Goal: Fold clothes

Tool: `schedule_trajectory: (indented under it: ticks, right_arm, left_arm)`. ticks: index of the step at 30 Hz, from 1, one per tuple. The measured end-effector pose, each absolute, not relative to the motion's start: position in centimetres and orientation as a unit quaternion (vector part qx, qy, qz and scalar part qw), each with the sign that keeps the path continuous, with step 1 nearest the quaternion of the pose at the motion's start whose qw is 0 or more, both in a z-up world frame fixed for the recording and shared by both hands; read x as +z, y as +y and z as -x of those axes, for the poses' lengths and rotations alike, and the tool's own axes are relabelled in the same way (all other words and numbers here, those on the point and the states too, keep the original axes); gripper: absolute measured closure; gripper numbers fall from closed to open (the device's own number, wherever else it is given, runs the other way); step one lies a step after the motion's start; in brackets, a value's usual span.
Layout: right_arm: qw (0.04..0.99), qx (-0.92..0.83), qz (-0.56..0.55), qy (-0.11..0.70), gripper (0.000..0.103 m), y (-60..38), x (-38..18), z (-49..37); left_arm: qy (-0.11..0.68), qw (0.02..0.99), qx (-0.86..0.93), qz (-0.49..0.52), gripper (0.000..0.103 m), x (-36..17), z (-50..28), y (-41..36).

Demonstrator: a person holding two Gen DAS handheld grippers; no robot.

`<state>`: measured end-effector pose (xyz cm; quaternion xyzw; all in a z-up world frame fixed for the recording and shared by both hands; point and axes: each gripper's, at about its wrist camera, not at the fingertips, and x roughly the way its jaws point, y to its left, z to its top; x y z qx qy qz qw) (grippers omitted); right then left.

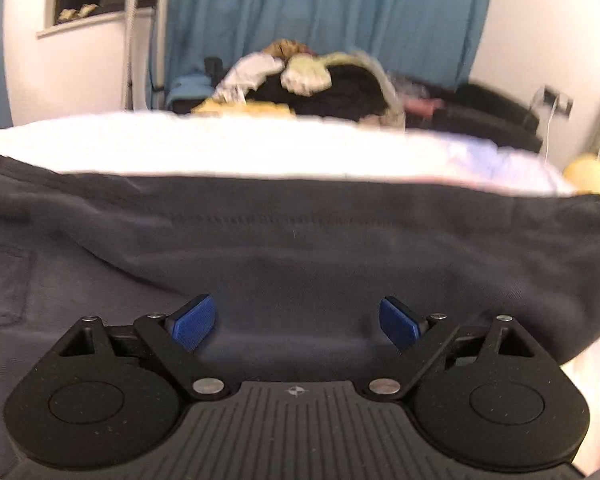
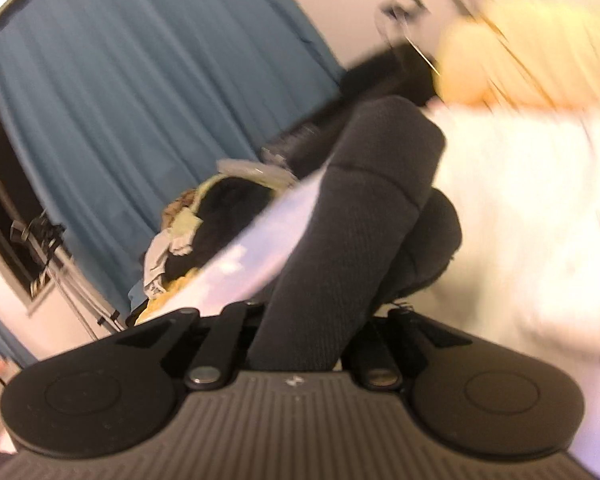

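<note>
Here, largest to smallest:
Bed: a white bedsheet (image 1: 260, 148) covers it, with a blue curtain (image 1: 320, 12) hanging behind.
Garment: dark grey sweatpants (image 1: 300, 248) lie spread across the white sheet just ahead of the left tool; a stitched seam runs across them, and a patch pocket shows at the far left.
Clothes heap: a pile of mixed clothes (image 1: 320, 80), black, cream and yellow, sits beyond the far edge of the bed.
Left tool (image 1: 296, 322): released, its blue pads (image 1: 194, 322) spread wide apart above the grey fabric, grasping nothing.
Right tool (image 2: 312, 344): clenched on a ribbed grey cuff (image 2: 364, 200) of the sweatpants, which rises between its arms; the view is tilted and blurred.
</note>
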<state>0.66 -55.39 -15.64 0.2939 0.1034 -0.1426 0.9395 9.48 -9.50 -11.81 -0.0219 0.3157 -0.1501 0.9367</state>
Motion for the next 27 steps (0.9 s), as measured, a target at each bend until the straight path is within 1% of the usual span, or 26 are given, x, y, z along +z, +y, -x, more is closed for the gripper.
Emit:
schedule_trajectory:
  ticks: [5, 7, 10, 13, 15, 18, 23, 24, 26, 27]
  right_arm:
    - [0.981, -0.116, -0.137, 0.076, 0.094, -47.1, -9.1, -2.0]
    - [0.988, -0.098, -0.097, 0.068, 0.094, -43.6, -7.4, -2.7]
    - [0.995, -0.066, -0.051, 0.058, 0.095, -37.5, -5.8, -3.8]
    - [0.998, -0.024, -0.007, 0.055, 0.095, -30.6, -5.5, -5.2]
    - [0.998, 0.013, 0.015, 0.062, 0.095, -25.6, -6.5, -6.1]
    - [0.992, 0.066, 0.053, 0.097, 0.095, -18.4, -9.8, -7.5]
    - [0.959, 0.139, 0.151, 0.198, 0.093, -10.0, -18.4, -9.4]
    - [0.953, 0.143, 0.164, 0.21, 0.091, -9.5, -19.4, -9.4]
    - [0.953, 0.15, 0.158, 0.212, 0.084, -10.0, -19.6, -9.5]
    - [0.952, 0.16, 0.149, 0.216, 0.076, -10.6, -19.2, -9.6]
  left_arm:
    - [0.268, 0.947, -0.148, 0.094, 0.012, -7.8, -7.8, -5.3]
    - [0.243, 0.952, -0.141, 0.118, 0.012, -6.2, -6.9, -3.2]
    - [0.207, 0.96, -0.116, 0.151, 0.011, -4.2, -5.7, 0.3]
    - [0.171, 0.961, -0.089, 0.197, 0.011, -3.1, -5.0, 4.1]
    - [0.153, 0.959, -0.075, 0.226, 0.011, -2.8, -4.6, 6.3]
    - [0.141, 0.954, -0.063, 0.258, 0.01, -3.2, -4.7, 8.9]
    - [0.177, 0.953, -0.04, 0.243, 0.01, -5.1, -6.2, 10.1]
    - [0.183, 0.952, -0.042, 0.243, 0.01, -5.3, -6.5, 10.2]
    - [0.192, 0.95, -0.048, 0.244, 0.01, -5.5, -6.9, 10.1]
    - [0.194, 0.949, -0.053, 0.244, 0.01, -5.6, -6.8, 10.1]
